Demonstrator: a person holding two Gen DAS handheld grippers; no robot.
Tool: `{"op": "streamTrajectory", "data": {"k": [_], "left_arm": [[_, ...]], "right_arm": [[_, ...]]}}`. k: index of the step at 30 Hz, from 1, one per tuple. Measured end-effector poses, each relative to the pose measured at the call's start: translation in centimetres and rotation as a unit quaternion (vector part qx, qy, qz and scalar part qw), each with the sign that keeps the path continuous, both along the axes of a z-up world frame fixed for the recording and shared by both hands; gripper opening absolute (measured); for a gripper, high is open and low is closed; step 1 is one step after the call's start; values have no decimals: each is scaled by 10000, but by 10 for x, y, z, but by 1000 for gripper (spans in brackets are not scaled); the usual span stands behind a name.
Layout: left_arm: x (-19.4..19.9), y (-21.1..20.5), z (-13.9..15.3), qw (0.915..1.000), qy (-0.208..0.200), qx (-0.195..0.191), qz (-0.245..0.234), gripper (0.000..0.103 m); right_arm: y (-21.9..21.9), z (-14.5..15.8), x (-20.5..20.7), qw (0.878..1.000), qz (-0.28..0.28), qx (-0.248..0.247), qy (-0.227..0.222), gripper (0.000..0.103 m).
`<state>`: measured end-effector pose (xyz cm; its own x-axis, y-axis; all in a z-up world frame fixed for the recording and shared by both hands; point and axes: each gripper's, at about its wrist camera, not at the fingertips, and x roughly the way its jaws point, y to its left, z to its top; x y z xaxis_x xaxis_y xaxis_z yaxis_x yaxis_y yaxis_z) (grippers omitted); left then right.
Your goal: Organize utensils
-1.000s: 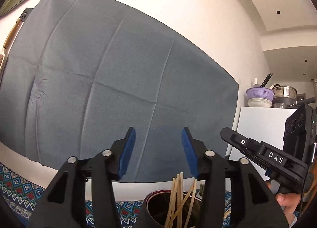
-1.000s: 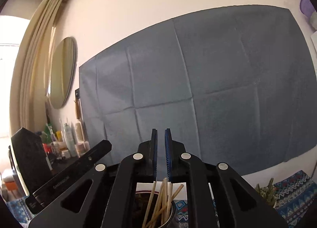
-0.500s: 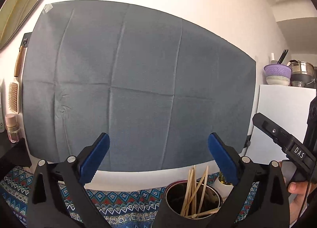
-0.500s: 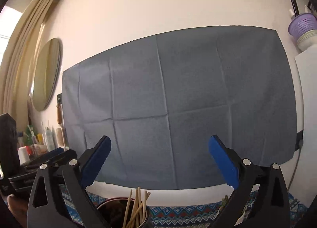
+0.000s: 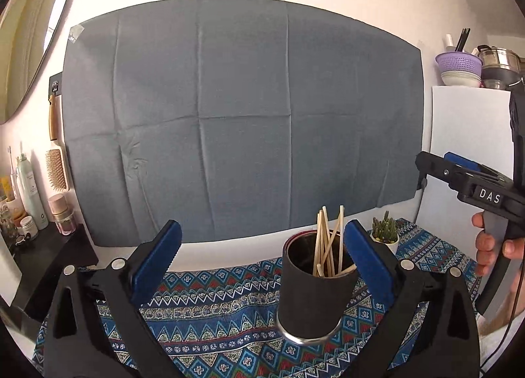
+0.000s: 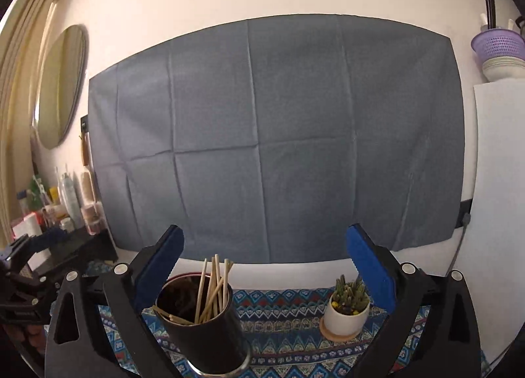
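A black cup (image 5: 315, 299) stands on the patterned blue cloth (image 5: 223, 309) and holds several wooden chopsticks (image 5: 326, 243). It also shows in the right wrist view (image 6: 206, 335), with its chopsticks (image 6: 213, 289). My left gripper (image 5: 262, 246) is open and empty, above the cloth, with the cup just inside its right finger. My right gripper (image 6: 265, 253) is open and empty, with the cup by its left finger. The right gripper also shows at the right edge of the left wrist view (image 5: 472, 181), held by a hand.
A small potted cactus (image 6: 346, 305) stands right of the cup. A grey cloth (image 5: 242, 122) hangs on the wall behind. A black shelf (image 5: 49, 246) with bottles is at the left. A white cabinet (image 5: 469, 148) with bowls and pots on top is at the right.
Both grippers opened: the right went from shut to wide open, the left from part open to wide. Both views tilted down, so the cup and cloth show more.
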<state>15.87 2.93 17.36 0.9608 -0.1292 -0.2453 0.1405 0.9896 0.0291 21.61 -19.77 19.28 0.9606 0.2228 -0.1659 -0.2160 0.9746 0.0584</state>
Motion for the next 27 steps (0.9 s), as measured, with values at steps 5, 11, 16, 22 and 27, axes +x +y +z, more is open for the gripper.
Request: {"op": "streamTrajectory", "data": {"k": [5,11,16,22,27], "left_arm": [[-32,-7,-5,9995,-138,258,105,97],[-69,-11,-22,9995,69,296,82,97],[-102,-15,-47,9988,224,439,49,97],[-135,-10,-81,9982,491,-309,-164,97],[-153,-14,-105,9972,604,-438,9,97]], "right_arm": [[3,-7,-31,9991,-116,-405,-97,95],[5,-28,-61,9969,-163,-725,255,95],[6,-56,-82,9954,26,-705,641,95],[3,-105,-109,9917,113,-551,1153,95],[-3,-139,-140,9910,23,-456,1262,95]]}}
